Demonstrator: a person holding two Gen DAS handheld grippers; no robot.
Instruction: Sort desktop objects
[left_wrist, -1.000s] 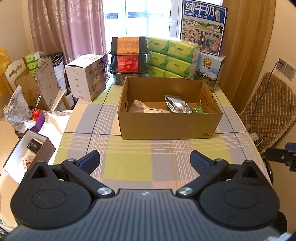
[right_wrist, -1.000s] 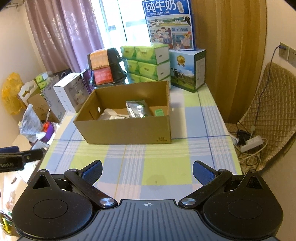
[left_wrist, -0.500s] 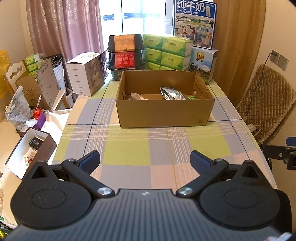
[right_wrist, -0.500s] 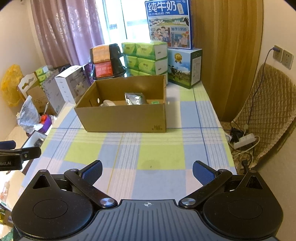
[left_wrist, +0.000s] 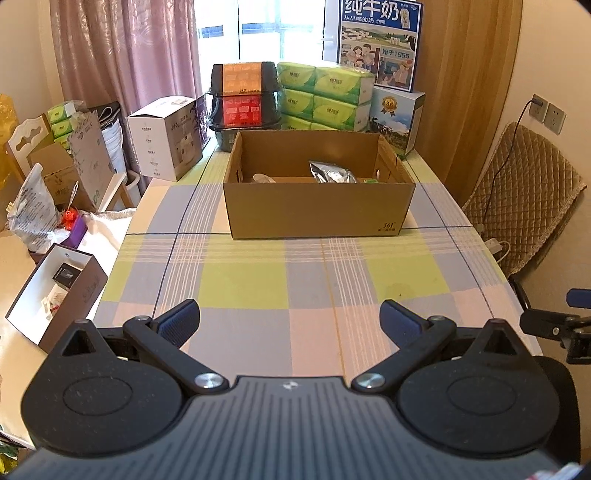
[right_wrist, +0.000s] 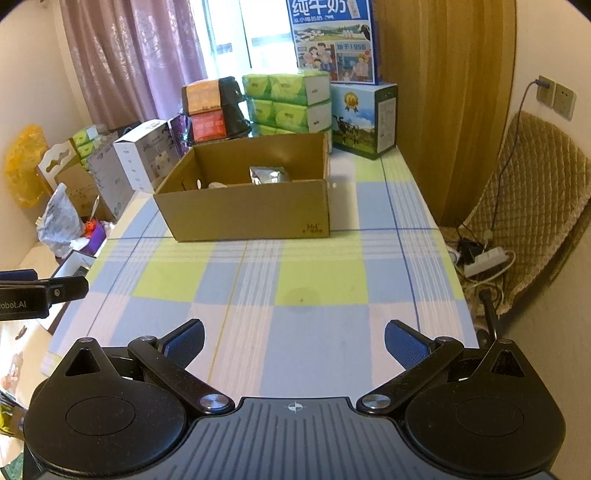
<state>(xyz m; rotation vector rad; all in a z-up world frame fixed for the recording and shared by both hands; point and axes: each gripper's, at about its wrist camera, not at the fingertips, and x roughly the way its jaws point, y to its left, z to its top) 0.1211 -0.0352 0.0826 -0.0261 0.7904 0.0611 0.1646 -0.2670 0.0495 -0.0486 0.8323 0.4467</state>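
Both grippers hang spread and empty over the near end of the checked table (left_wrist: 243, 291), the left gripper (left_wrist: 288, 317) and right gripper (right_wrist: 293, 338) level, aimed at the cardboard box (left_wrist: 317, 206) well ahead; its silver pouch (left_wrist: 332, 171) lies inside, so sorting looks finished, and any next move needs a fresh target

Desk (left_wrist: 258, 280) under checked cloth is carrying an open cardboard box (left_wrist: 317, 210) mid-surface; tissue packs (left_wrist: 325, 96), milk carton (left_wrist: 397, 118), stacked black containers (left_wrist: 243, 96) sitting along far edge
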